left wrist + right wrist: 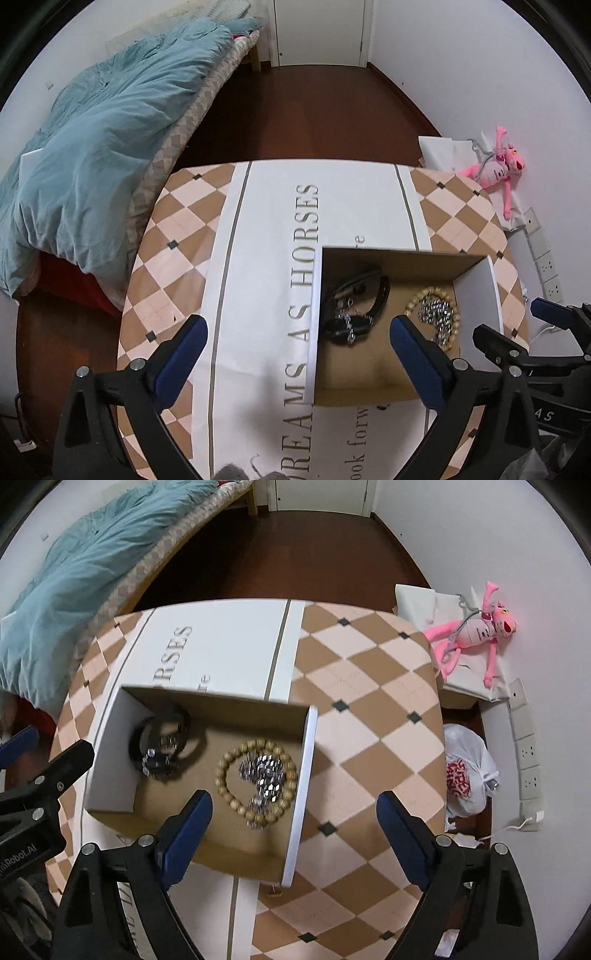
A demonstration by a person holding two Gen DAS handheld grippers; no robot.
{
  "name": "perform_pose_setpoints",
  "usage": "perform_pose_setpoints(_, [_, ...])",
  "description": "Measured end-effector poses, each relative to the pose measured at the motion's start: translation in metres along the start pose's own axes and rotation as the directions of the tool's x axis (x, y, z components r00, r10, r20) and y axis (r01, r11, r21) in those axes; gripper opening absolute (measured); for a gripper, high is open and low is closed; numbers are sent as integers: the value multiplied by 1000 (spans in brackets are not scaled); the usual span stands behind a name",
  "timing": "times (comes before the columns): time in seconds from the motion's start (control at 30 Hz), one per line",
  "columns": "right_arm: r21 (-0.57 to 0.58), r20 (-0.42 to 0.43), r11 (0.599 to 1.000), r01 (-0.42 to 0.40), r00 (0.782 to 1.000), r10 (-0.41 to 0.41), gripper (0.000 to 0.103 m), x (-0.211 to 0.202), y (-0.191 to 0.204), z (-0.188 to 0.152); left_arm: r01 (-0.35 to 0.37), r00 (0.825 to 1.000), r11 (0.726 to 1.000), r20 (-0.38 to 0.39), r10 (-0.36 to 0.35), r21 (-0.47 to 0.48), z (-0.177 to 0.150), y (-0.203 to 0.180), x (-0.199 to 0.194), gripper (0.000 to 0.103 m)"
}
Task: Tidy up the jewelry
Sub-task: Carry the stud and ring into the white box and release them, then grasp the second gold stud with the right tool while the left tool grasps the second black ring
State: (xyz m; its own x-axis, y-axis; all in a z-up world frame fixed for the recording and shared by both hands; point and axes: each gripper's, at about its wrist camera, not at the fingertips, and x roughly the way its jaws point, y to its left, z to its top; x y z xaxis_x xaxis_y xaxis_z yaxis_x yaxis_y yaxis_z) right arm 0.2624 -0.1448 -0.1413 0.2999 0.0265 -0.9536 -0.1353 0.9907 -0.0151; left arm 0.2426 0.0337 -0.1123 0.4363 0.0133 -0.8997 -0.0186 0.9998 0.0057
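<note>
Where bed point(110, 122) nears table point(177, 229), dark floor point(295, 110)

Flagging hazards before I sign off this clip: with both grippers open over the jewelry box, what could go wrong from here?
The silver chain lies piled inside the wooden bead bracelet; picking either may drag the other along. The black band and its chain are likewise bunched together. The left gripper and right gripper hang close together over the small box, so they could bump or nudge it.

Tan/pink checked tablecloth point(369, 709)
</note>
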Motion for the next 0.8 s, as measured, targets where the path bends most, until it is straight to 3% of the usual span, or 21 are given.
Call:
perform_pose_setpoints(0.23, [25,62,1000,-6,998,4,92,-23,0,-14,-10,1000,1000,23,10,0,-12,1,-16,101])
perform_pose_setpoints(0.53, [46,187,999,6,982,-14,92,-73,0,-44,-50,990,999,136,47,17,-32,-5,-60,101])
perform_pose_setpoints(0.8, [119,180,992,-38,983,16,90,-49,-11,-94,-80,991,997,105,80,-6,-79,-5,-48,101])
